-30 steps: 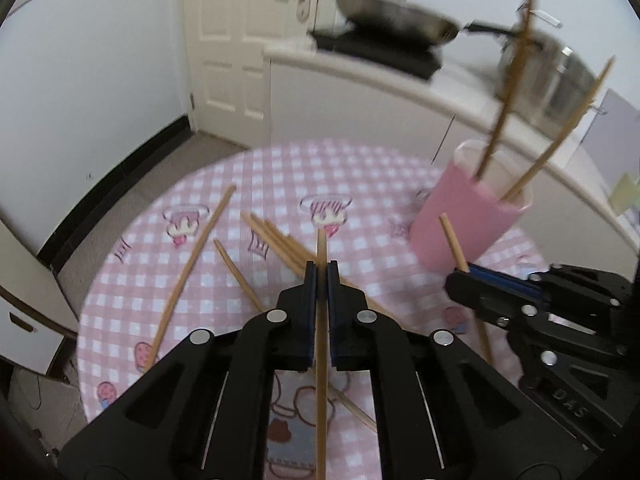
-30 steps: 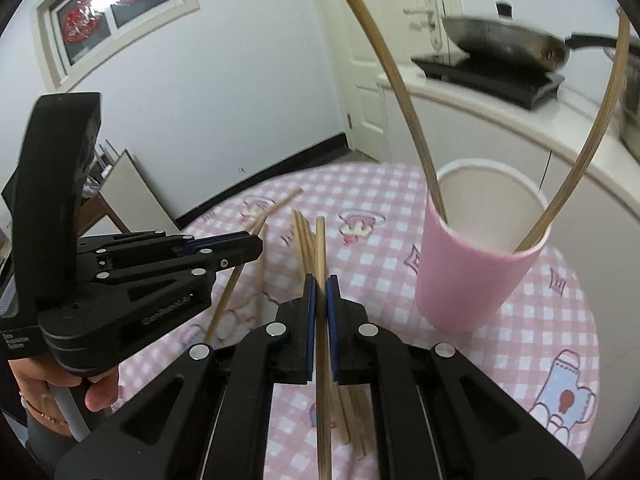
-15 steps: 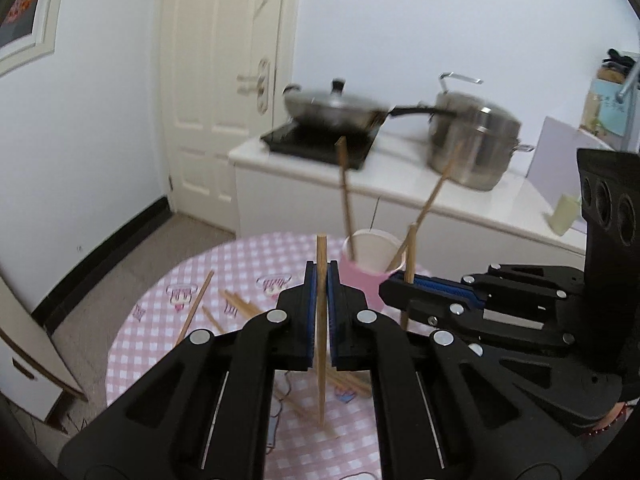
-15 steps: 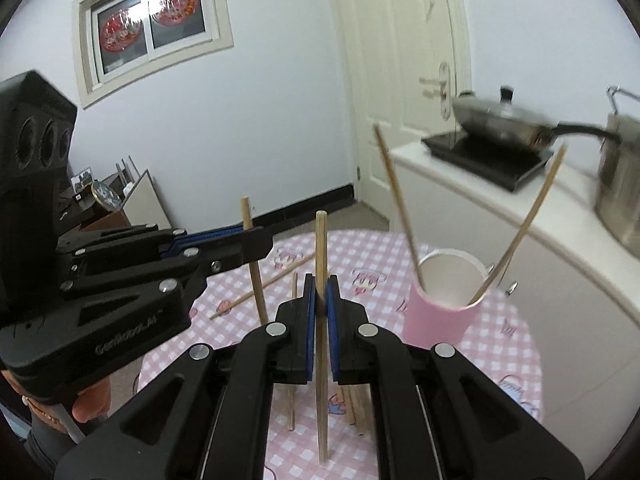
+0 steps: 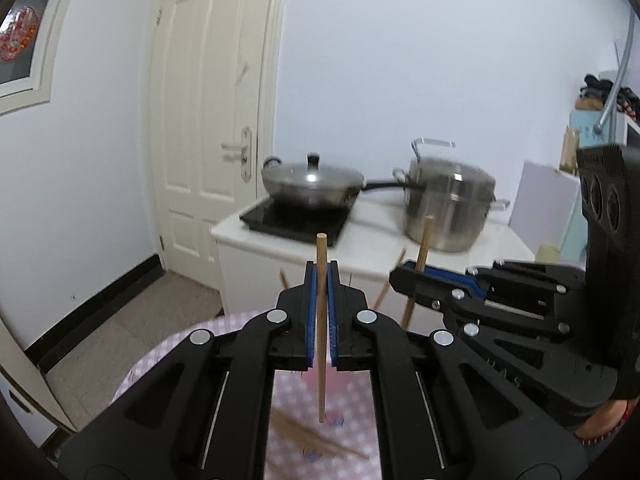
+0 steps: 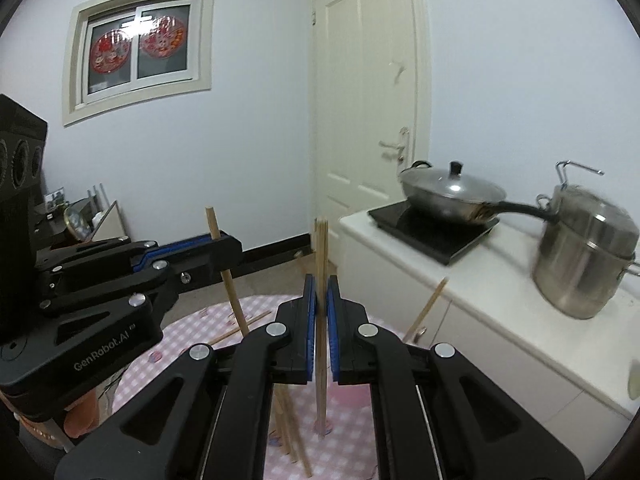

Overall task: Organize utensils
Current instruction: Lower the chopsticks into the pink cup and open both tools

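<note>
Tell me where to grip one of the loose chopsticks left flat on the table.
Grip a loose chopstick near mid-length, coming from above with the jaws across its width. It lies flat on the table, long and thin, so only its narrow sides offer purchase; neighbours lie close, so pick an outer one. Both grippers are already shut on chopsticks.

Open air lies ahead above the round pink-checked desk; loose wooden chopsticks clutter its middle, and the white kitchen cabinet bounds its far edge.
</note>
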{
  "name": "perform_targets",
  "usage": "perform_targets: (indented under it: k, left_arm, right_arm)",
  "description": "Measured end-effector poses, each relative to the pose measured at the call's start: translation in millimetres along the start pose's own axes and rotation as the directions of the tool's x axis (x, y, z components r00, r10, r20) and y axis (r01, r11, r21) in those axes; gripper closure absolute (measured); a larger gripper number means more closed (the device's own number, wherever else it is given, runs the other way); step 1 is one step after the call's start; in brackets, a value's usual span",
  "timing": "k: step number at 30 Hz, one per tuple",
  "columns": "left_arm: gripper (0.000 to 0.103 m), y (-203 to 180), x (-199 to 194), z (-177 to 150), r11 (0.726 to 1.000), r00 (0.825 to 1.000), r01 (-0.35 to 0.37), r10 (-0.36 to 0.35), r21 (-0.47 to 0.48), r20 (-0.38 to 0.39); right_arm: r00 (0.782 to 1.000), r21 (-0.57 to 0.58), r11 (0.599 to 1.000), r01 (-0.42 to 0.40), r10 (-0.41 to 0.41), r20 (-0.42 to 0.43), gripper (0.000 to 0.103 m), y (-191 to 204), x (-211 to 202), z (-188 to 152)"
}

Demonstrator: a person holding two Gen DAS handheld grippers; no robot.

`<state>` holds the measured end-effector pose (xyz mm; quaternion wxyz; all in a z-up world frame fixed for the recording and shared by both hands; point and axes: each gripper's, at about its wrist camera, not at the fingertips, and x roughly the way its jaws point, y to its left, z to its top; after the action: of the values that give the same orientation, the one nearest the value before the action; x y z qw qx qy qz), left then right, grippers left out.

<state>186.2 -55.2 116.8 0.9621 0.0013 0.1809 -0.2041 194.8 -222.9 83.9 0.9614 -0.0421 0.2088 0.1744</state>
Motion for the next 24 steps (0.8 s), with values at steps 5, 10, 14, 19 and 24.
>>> perform_targets:
  k: [5,10,14,19,24]
  left_arm:
    - [0.098,-6.2,11.5,19.2,0.999,0.998,-0.002,0.005,-0.038,0.065]
    - [0.098,-8.0,32.0,28.5,0.998,0.994,-0.014,0.022,-0.067,0.111]
    - [0.098,-7.0,52.4,25.6,0.995,0.992,-0.035,0.046,-0.094,0.12]
    - [0.098,-1.8,72.9,17.8,0.992,0.993,-0.045,0.058,-0.117,0.103]
    - [0.098,5.6,87.9,8.8,0.989,0.994,-0.041,0.054,-0.143,0.09]
  right_arm:
    - [0.999,0.005,1.0,0.02,-0.02,0.032,0.099,-10.8,-2.3,12.2]
    - [0.997,0.005,0.999,0.047,-0.047,0.066,0.099,-19.1,2.9,23.1]
    - [0.995,0.011,0.999,0.052,-0.053,0.082,0.099,-24.3,13.0,28.6]
    - [0.993,0.021,0.997,0.075,-0.077,0.095,0.099,-32.7,25.8,32.5]
    - [0.992,0.024,0.996,0.088,-0.09,0.087,0.099,-39.2,40.2,24.8]
